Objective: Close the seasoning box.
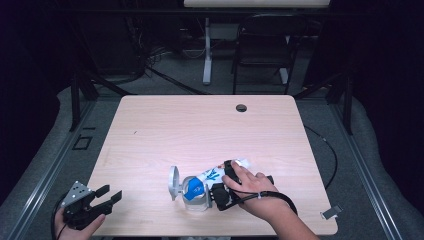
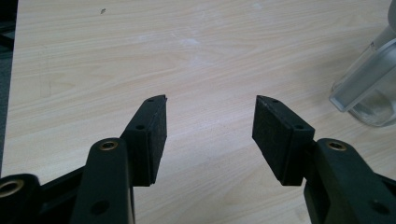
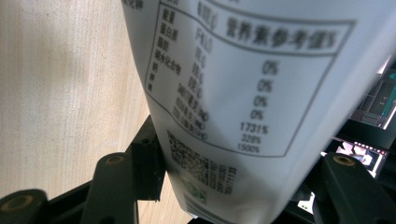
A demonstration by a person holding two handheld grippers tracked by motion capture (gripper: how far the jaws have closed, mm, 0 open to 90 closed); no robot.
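At the near left corner of the wooden table (image 1: 150,125), the left gripper (image 1: 102,198) hovers in the person's left hand (image 1: 75,225), just off the table's edge, its two black jaws spread wide with nothing between them; the left gripper view shows bare wood in the gap. To its right, near the table's front edge, stands a clear container (image 1: 196,196) with its round grey lid (image 1: 173,181) flipped up on the left side; its clear wall also shows at the right edge of the left gripper view (image 2: 369,84). A white and blue pouch (image 1: 212,176) leans into the container's mouth, tilted with its upper end toward the right. The right gripper (image 1: 226,187), under the person's right hand (image 1: 252,187), has its jaws set wide around the pouch, which the right gripper view shows pressed between them, printed nutrition table facing the camera (image 3: 261,93).
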